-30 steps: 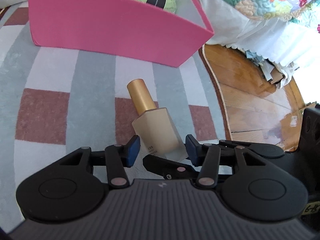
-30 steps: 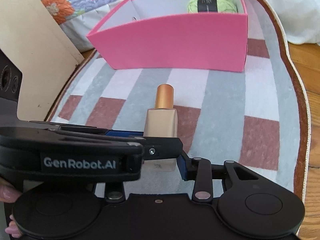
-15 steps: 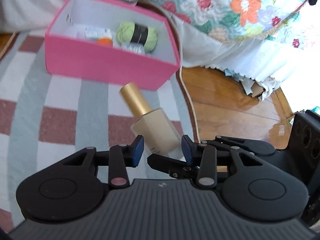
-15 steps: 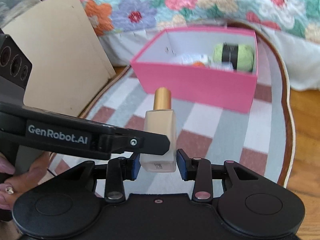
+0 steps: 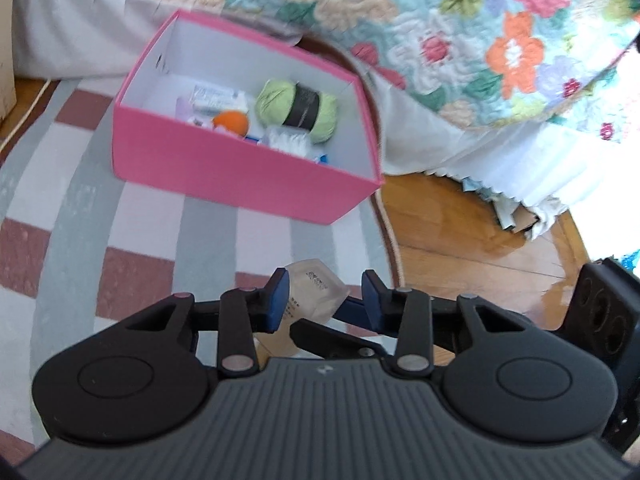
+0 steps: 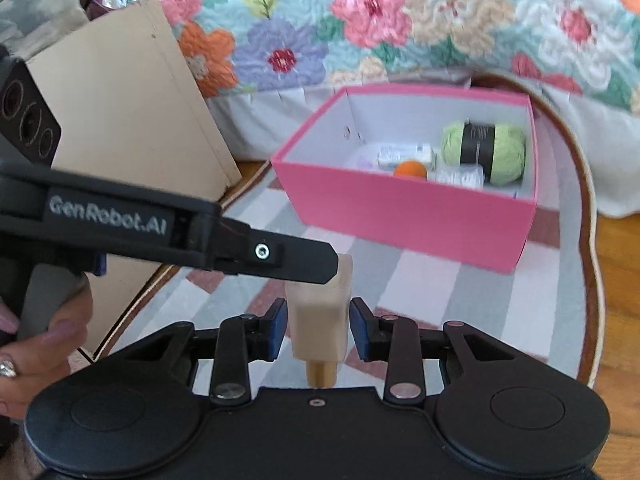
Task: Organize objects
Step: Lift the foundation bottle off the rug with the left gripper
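Bottle (image 6: pixel 318 320) is now lifted clear of the rug (image 5: pixel 72 216) and flipped, cap toward the cameras, versus lying flat before. Left gripper (image 5: pixel 323 300) and right gripper (image 6: pixel 318 330) have just been closing; both appear clenched on it. Pink box (image 6: pixel 400 216) is next, judged.

White lettering "GenRobot.AI" stands on the side of the black plastic left gripper (image 6: pixel 338 264), seen in the right wrist view. Small dark print on the frosted beige glass bottle (image 5: pixel 316 292) is too blurred to read, as is the black band on the green yarn skein (image 6: pixel 482 151).
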Demonstrator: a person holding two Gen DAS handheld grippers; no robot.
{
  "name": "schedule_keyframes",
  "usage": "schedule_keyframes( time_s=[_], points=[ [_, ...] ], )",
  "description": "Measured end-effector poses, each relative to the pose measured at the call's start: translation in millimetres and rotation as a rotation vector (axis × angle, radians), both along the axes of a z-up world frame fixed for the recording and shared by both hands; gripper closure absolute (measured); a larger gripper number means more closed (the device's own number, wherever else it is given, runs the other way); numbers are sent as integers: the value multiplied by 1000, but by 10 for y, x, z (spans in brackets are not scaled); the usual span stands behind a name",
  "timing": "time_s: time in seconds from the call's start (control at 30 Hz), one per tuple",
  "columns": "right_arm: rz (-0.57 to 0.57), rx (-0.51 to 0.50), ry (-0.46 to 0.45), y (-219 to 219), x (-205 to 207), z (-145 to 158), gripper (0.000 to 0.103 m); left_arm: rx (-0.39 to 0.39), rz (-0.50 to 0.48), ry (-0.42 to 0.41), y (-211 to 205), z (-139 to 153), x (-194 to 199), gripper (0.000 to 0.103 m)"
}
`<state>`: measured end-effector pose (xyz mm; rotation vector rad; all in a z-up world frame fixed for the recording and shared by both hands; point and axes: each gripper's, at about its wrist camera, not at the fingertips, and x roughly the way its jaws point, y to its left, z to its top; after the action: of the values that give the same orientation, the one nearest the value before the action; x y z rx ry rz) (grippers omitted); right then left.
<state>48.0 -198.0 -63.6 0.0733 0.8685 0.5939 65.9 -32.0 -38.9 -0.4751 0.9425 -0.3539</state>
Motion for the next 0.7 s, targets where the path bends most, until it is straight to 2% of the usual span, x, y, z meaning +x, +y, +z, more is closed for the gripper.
schedule_keyframes(
  time_s=[0.1, 0.3, 0.5, 0.53, 0.6, 0.63, 0.67, 0.7],
  points=[
    [-3, -10, 19, 27, 57, -101, 64, 9, 12, 24, 4, -137, 47, 65],
    [25, 1, 22, 183, 232, -190, 64, 57, 51, 7, 77, -167, 154, 65],
    [-5, 80, 126, 220, 370, -346, 64, 13, 55, 77, 242, -320, 278, 65],
    [-14, 90, 145, 202, 381, -384, 66, 7, 52, 94, 245, -373, 297, 65],
    [-36, 109, 165, 151, 398, -439, 87, 28, 64, 110, 245, -493, 345, 65],
    [-38, 121, 173, 123, 415, -456, 88, 34, 57, 123, 238, -553, 375, 66],
    [-39, 136, 182, 100, 435, -466, 91, -4, 50, 143, 241, -630, 416, 67],
    [-25, 144, 215, 100, 471, -498, 92, -87, 30, 180, 253, -728, 471, 67]
  ],
)
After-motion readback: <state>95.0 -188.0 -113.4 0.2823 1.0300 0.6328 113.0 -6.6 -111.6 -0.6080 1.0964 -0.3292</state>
